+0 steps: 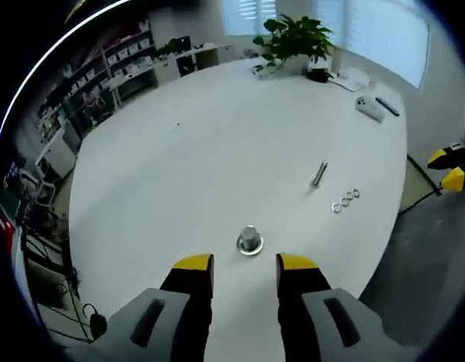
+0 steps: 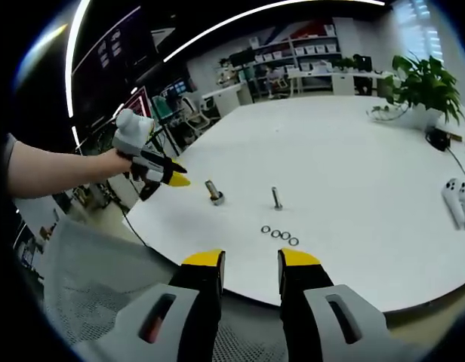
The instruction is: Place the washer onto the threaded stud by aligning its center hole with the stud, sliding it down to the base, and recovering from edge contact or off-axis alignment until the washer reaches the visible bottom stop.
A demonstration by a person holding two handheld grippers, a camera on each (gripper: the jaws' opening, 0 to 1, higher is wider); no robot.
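Washers: four small silver metal rings (image 2: 279,234) lie in a row on the white round tabletop (image 2: 353,173).
Studs: two; one upright threaded stud on a round base (image 1: 249,240), one loose silver bolt (image 1: 318,174).
Left hand-held gripper (image 1: 245,262): released, empty, just before the stud.
Right hand-held gripper (image 2: 250,258): released, empty.

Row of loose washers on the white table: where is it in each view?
Left gripper view: washers right of centre, just below the lying bolt, right of the upright stud.
Right gripper view: washers low centre, just above the right hand-held gripper, below the bolt.
Shared landmark: potted plant at the table's far edge.
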